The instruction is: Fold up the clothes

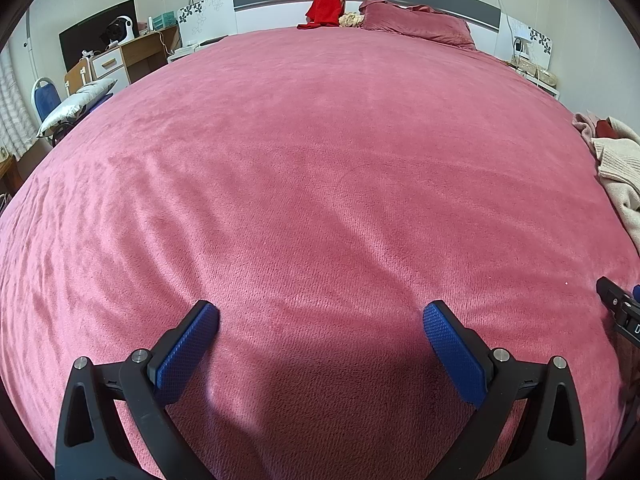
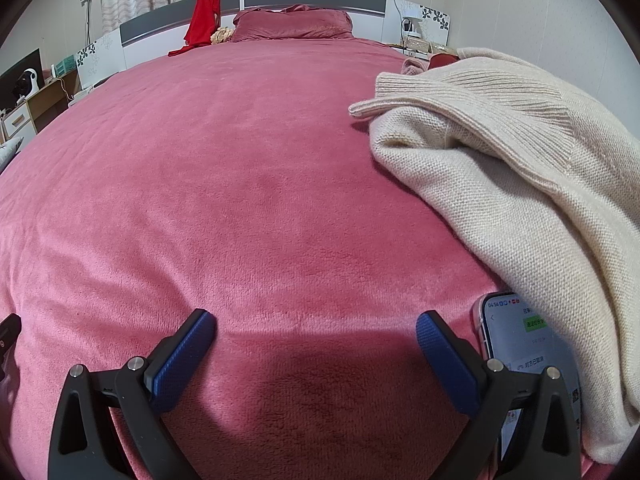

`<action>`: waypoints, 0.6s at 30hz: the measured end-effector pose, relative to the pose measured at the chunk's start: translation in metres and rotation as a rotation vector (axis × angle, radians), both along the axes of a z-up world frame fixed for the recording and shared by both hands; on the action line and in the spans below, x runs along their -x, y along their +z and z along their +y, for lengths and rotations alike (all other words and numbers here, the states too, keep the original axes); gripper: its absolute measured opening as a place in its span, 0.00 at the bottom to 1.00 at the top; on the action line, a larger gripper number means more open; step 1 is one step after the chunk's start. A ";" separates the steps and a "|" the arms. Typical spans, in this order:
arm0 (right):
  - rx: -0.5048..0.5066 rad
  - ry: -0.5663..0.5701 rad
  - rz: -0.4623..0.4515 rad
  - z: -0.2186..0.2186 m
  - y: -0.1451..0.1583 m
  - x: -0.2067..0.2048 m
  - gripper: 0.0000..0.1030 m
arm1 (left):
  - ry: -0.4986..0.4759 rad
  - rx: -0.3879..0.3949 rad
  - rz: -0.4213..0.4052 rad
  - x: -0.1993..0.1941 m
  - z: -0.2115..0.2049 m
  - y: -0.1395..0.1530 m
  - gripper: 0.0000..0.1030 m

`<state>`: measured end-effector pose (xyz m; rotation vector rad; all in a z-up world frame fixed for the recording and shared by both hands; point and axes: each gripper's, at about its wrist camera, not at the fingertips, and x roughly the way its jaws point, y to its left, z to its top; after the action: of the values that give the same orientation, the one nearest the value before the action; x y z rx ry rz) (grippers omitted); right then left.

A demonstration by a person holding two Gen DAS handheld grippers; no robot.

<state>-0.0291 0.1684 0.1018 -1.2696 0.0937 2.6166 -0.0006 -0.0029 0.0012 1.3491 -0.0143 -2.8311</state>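
A cream knitted sweater (image 2: 500, 168) lies crumpled on the right side of the pink bed cover (image 2: 260, 160); its edge also shows at the far right of the left wrist view (image 1: 618, 160). My right gripper (image 2: 316, 328) is open and empty, low over the cover, left of the sweater. My left gripper (image 1: 320, 320) is open and empty over bare cover (image 1: 300, 160). The right gripper's body (image 1: 620, 312) shows at the right edge of the left wrist view.
A phone (image 2: 528, 356) with a lit screen lies by the sweater's near edge, beside my right finger. A red garment (image 1: 328, 0) hangs on the headboard beside a pink pillow (image 1: 416, 20). More clothes (image 1: 596, 126) lie behind the sweater. A desk (image 1: 132, 56) and a blue chair (image 1: 46, 96) stand left of the bed.
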 end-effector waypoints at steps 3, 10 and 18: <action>0.000 0.000 0.000 0.000 0.000 0.000 1.00 | 0.000 0.000 0.000 0.000 0.001 0.000 1.00; 0.001 0.000 0.000 0.000 0.000 0.000 1.00 | 0.001 0.000 0.000 0.000 0.001 0.001 1.00; 0.000 0.000 0.000 0.000 0.000 0.000 1.00 | 0.001 0.000 0.000 0.000 0.001 0.000 1.00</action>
<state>-0.0291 0.1685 0.1016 -1.2693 0.0942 2.6168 -0.0004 -0.0018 0.0012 1.3483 -0.0134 -2.8309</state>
